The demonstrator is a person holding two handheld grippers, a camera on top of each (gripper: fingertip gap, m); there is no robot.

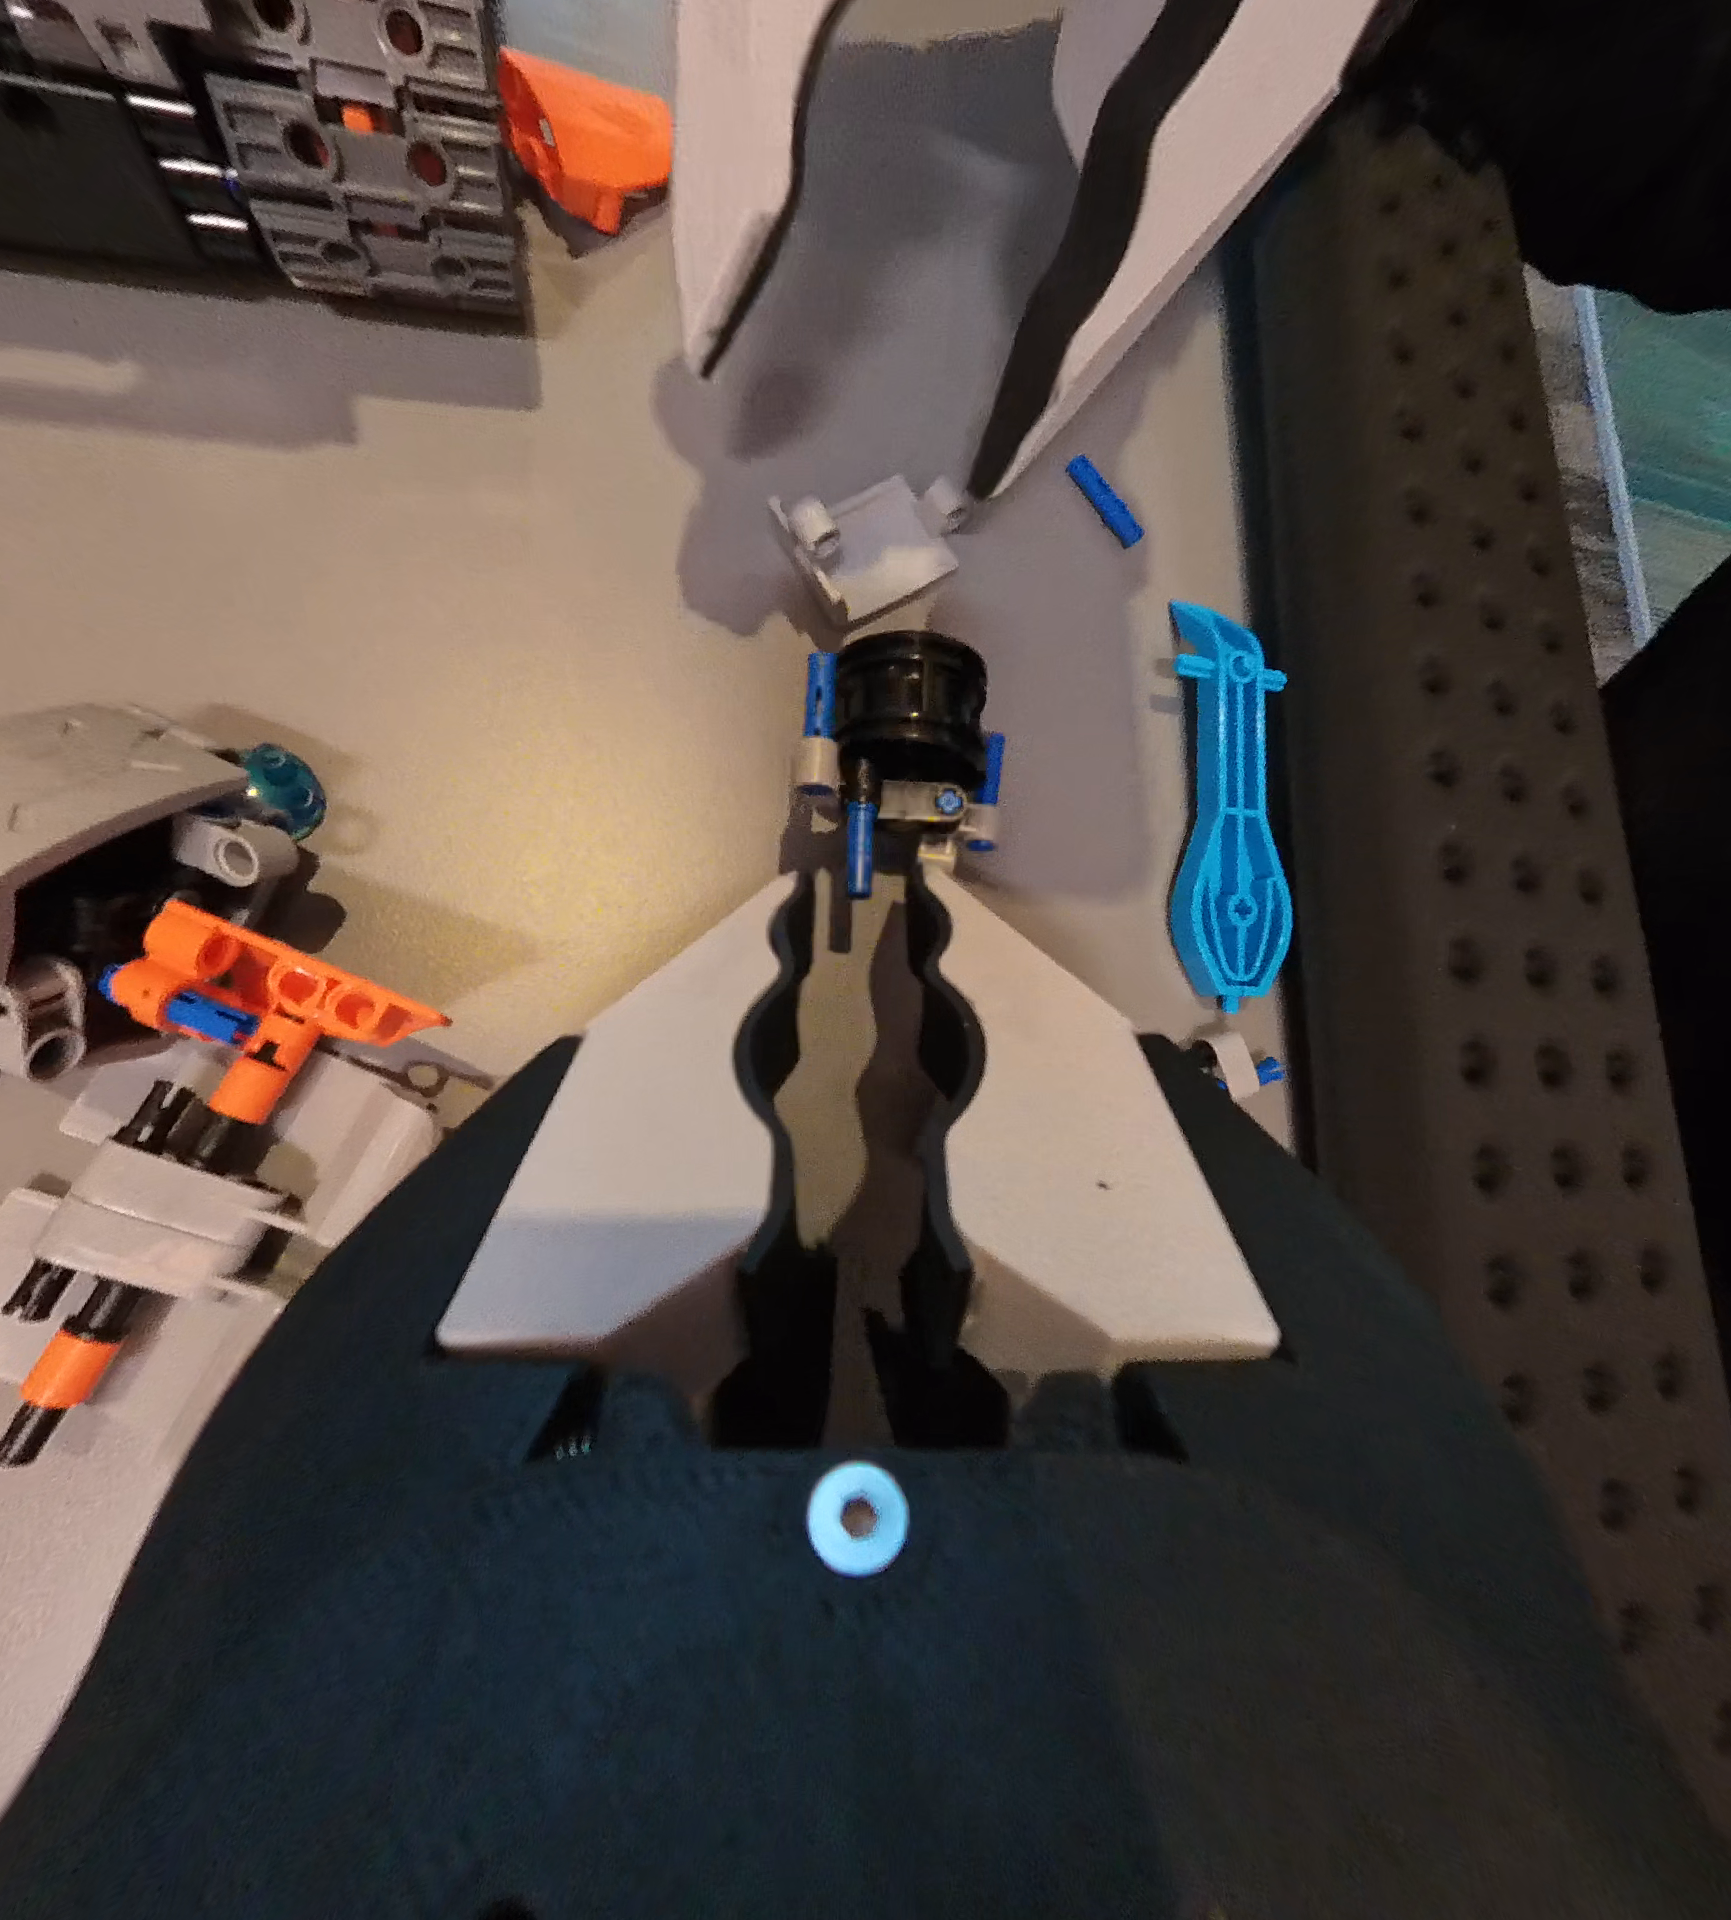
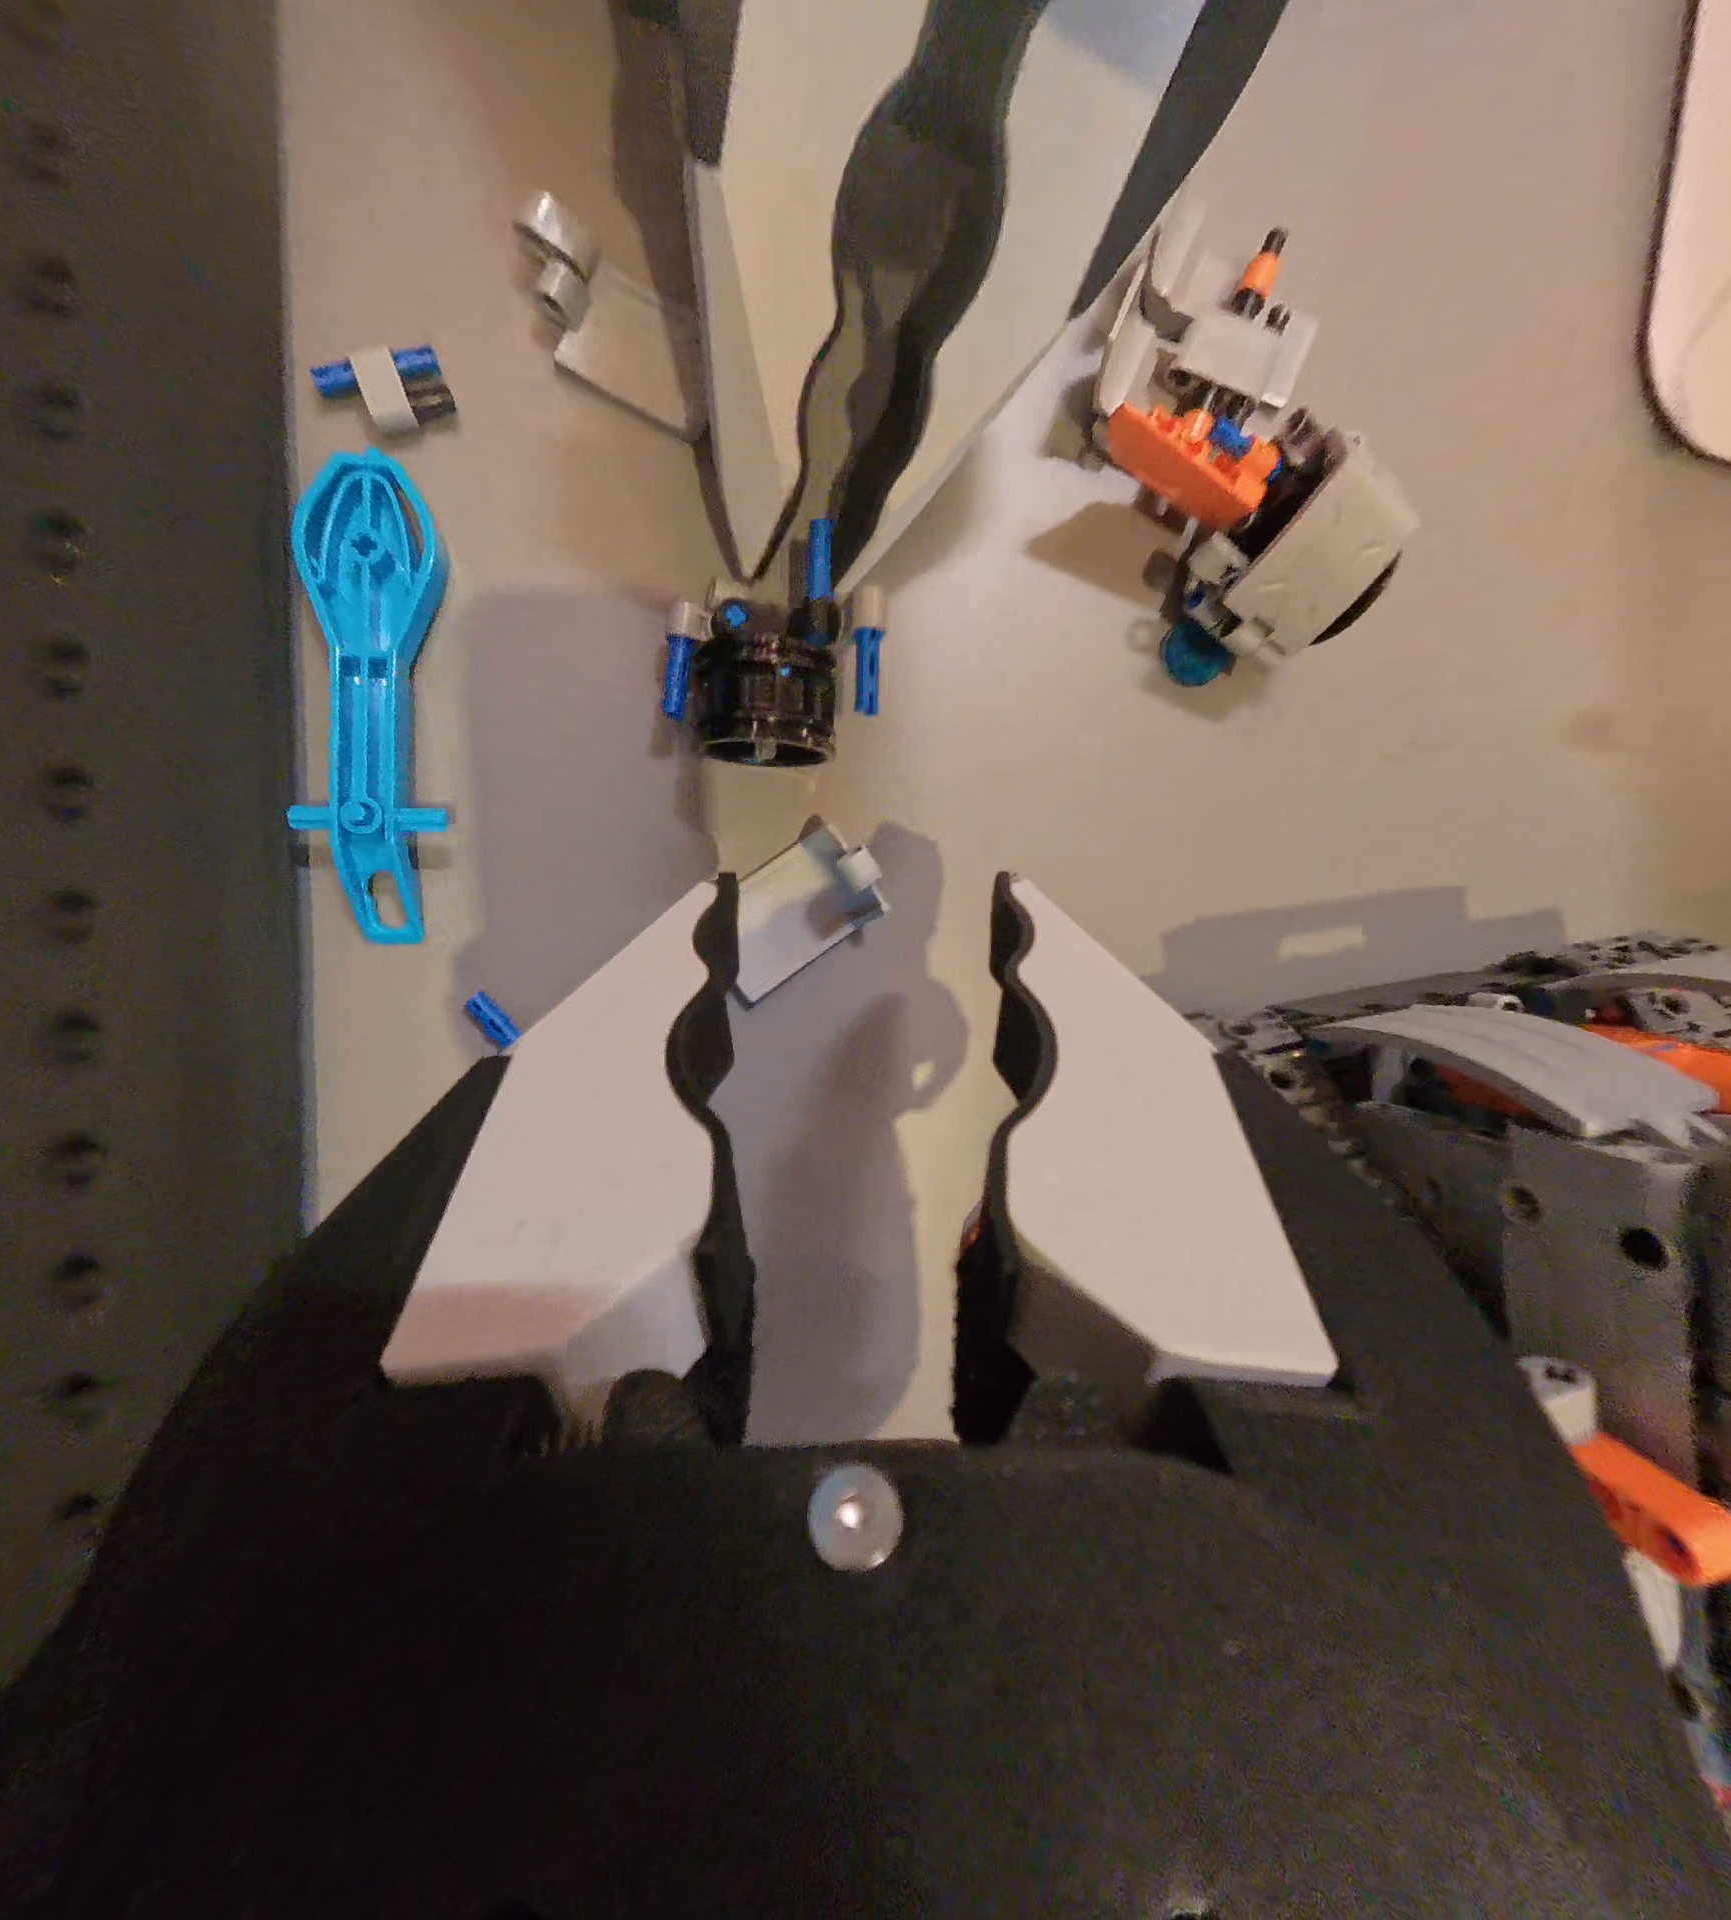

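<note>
My left gripper point(image 1: 861, 883) is shut on a blue pin point(image 1: 859, 847) that sticks out of a small black wheel hub assembly point(image 1: 908, 717) with grey connectors, resting on the beige table. It also shows in the right wrist view point(image 2: 799, 582), coming from the top onto the hub point(image 2: 762, 691). My right gripper point(image 2: 861, 883) is open and empty, its jaws wide apart over a small grey panel piece point(image 2: 809, 925). In the left wrist view the right gripper point(image 1: 845, 426) comes from the top, one fingertip point(image 1: 986, 483) at the edge of the grey panel point(image 1: 871, 551).
A light blue blade piece point(image 1: 1230, 821) and a short blue pin point(image 1: 1105, 501) lie beside a dark perforated board point(image 1: 1443, 831). A grey and orange sub-assembly point(image 1: 113, 935) lies left. A large grey model point(image 2: 1515, 1143) stands at the right gripper's right. A grey connector with pins point(image 2: 388, 387) lies near the board. Some 7 centimetres of space lies between my two pairs of fingers.
</note>
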